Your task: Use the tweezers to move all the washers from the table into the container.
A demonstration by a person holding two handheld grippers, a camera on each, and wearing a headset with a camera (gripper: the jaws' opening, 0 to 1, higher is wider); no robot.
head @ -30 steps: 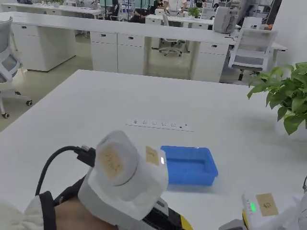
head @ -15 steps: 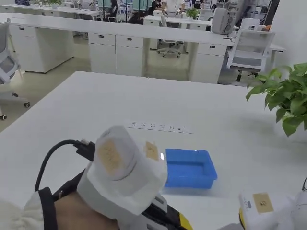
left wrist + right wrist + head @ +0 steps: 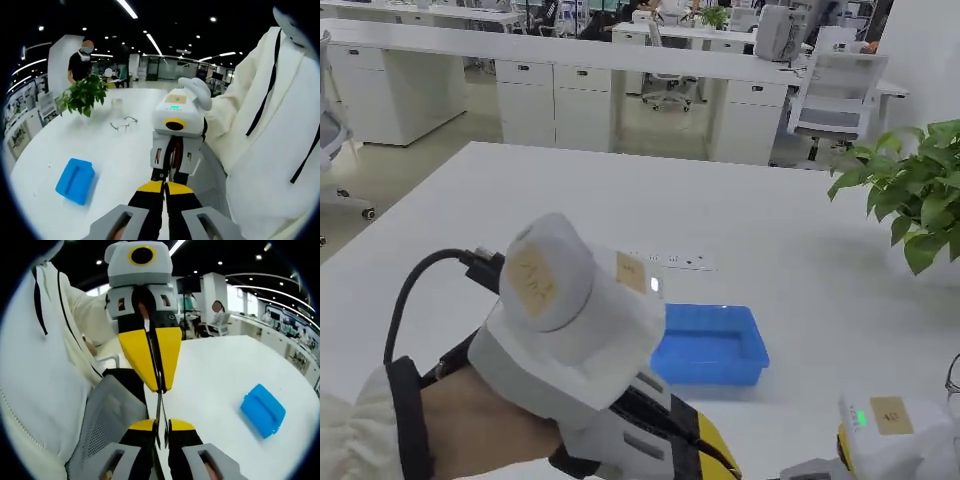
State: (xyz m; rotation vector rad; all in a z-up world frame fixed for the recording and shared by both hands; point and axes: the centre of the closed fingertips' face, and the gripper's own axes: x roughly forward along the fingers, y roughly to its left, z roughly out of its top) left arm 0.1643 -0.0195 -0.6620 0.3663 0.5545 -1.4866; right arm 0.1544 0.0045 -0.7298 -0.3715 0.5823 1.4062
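— Left gripper (image 3: 159, 386) first: what's hidden?
— In the head view its white body blocks its own jaws. The right gripper (image 3: 161, 426) is cut off there by the bottom corner.
— And around them?
— White table (image 3: 570, 200). A plant (image 3: 910, 195) is clipped by the right edge. The blue container (image 3: 712, 366) stands on the table beyond the left gripper, one corner tucked behind it.
— The grips?
— Both pairs of jaws are pinched together on the tweezers (image 3: 159, 407), one at each end. The blades are a thin sliver, their points buried between the right gripper's jaws.
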